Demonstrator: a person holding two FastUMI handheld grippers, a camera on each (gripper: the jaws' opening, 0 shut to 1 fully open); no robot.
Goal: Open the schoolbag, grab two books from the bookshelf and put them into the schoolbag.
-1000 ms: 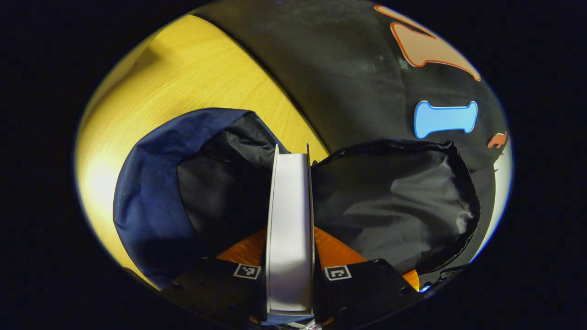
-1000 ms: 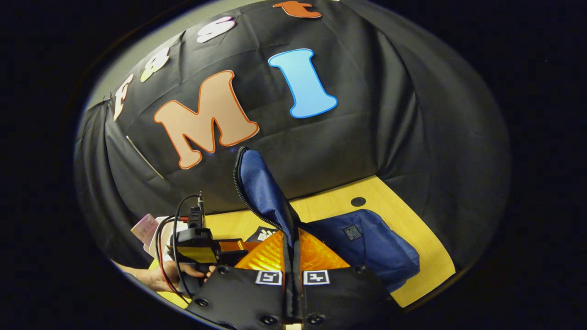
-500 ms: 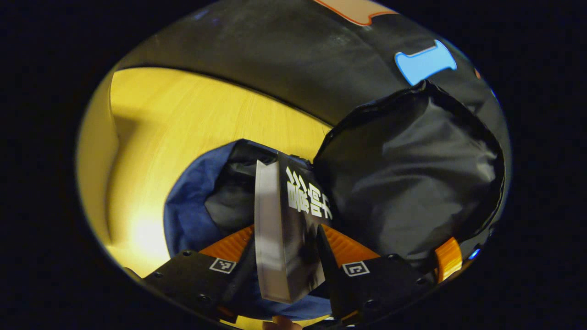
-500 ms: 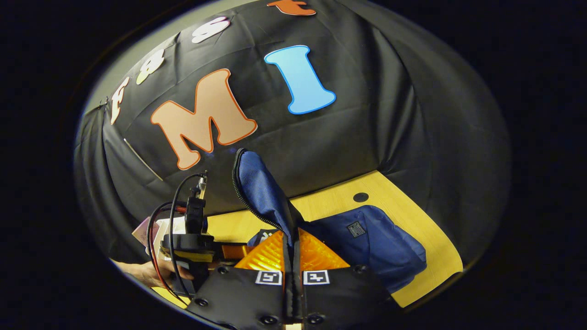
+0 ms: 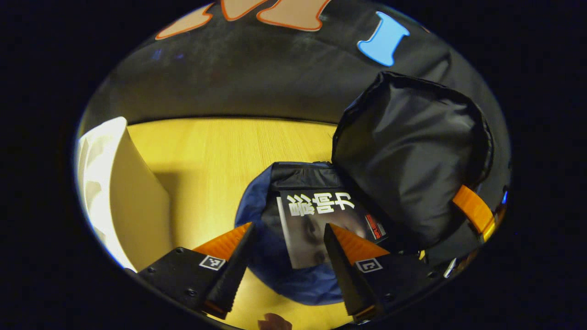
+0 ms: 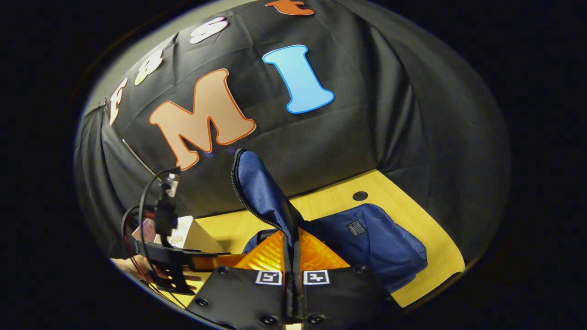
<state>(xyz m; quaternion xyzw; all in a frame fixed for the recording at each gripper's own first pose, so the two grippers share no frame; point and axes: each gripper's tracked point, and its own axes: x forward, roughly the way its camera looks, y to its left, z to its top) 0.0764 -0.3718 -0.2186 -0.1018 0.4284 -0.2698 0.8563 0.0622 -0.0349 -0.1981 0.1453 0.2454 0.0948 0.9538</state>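
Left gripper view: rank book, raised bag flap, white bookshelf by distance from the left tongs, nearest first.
1. book: just ahead of the open left tongs, lying in the schoolbag.
2. raised bag flap: ahead, to the right.
3. white bookshelf: far left edge.

My right gripper [image 6: 292,256] pinched tight on the schoolbag's raised blue flap [image 6: 261,192], schoolbag body [image 6: 376,243] just right of my fingers, my left gripper [image 6: 183,261] low left, wooden table [image 6: 431,243] beneath

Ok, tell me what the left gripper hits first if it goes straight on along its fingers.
Most likely the book lying in the open schoolbag: it sits right between and beyond the open left gripper. Depth is hard to judge, so the gap is uncertain.
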